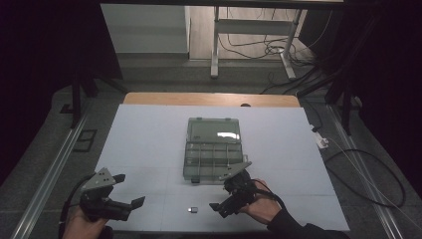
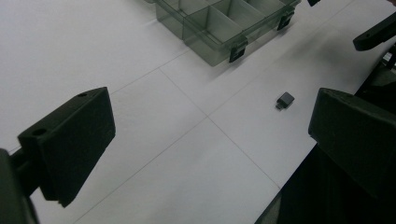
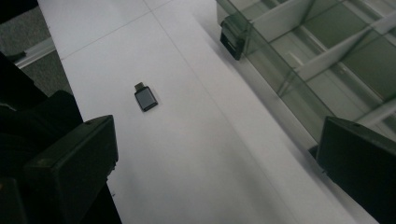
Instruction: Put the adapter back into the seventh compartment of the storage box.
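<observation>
**Both hand-held grippers open, small adapter loose on bench**

High view: white bench [image 1: 149, 139] carried a clear compartment box [image 1: 213, 149] near the middle, lid flipped back away from the person. A small dark adapter [image 1: 193, 209] lay on the bench near the front edge, between the two hand-held grippers and touching neither. Left hand-held gripper [image 1: 127, 191] sat at the front left corner, jaws spread, nothing in them. Right hand-held gripper [image 1: 230, 191] sat just in front of the box's near right corner, jaws also apart and empty.

Left gripper view added detail: adapter [image 2: 285, 100] showed a stub plug at one end, and the box [image 2: 224, 23] showed two black latches on its near wall. Part of the other gripper was at the right edge.

Right gripper view was the closest look: adapter [image 3: 145, 98] was a grey block with a short connector, well clear of the box [image 3: 327, 51]. Box dividers were visible; the compartments seen there looked empty. The high view was too coarse to confirm that.
</observation>
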Demonstrator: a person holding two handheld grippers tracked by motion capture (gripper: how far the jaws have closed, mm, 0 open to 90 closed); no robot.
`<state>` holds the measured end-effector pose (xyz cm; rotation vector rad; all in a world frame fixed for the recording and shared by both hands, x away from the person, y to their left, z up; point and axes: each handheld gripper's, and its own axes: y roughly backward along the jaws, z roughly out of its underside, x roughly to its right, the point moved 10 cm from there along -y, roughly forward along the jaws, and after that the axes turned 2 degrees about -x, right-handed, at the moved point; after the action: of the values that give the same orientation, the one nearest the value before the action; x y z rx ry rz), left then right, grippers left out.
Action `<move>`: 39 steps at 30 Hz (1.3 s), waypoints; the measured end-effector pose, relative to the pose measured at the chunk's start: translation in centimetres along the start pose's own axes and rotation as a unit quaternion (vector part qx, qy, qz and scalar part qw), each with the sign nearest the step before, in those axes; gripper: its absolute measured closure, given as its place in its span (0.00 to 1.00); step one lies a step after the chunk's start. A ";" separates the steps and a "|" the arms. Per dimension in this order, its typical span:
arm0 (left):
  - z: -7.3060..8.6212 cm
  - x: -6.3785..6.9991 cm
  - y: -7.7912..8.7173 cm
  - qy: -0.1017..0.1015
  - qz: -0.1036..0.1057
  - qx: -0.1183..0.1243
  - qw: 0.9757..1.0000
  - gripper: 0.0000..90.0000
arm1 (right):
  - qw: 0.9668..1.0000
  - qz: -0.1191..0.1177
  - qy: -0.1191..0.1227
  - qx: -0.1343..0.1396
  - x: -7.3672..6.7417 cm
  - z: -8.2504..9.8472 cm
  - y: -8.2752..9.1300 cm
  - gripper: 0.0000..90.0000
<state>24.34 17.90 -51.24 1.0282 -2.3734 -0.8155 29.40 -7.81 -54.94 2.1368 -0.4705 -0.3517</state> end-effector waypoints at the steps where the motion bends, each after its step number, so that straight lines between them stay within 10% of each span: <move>1: 0.0 0.0 0.0 0.000 0.000 0.000 1.000 0.01 | 1.000 0.001 0.001 -0.002 -0.2 -0.1 -0.2 0.00; 39: 0.0 0.1 0.1 -0.003 0.007 0.007 1.000 0.01 | 0.995 -0.019 0.050 -0.085 -3.7 -0.5 -6.6 0.00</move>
<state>24.22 17.87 -51.09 1.0151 -2.3918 -0.8010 27.64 -2.29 -59.85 1.9883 -0.3315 -0.2938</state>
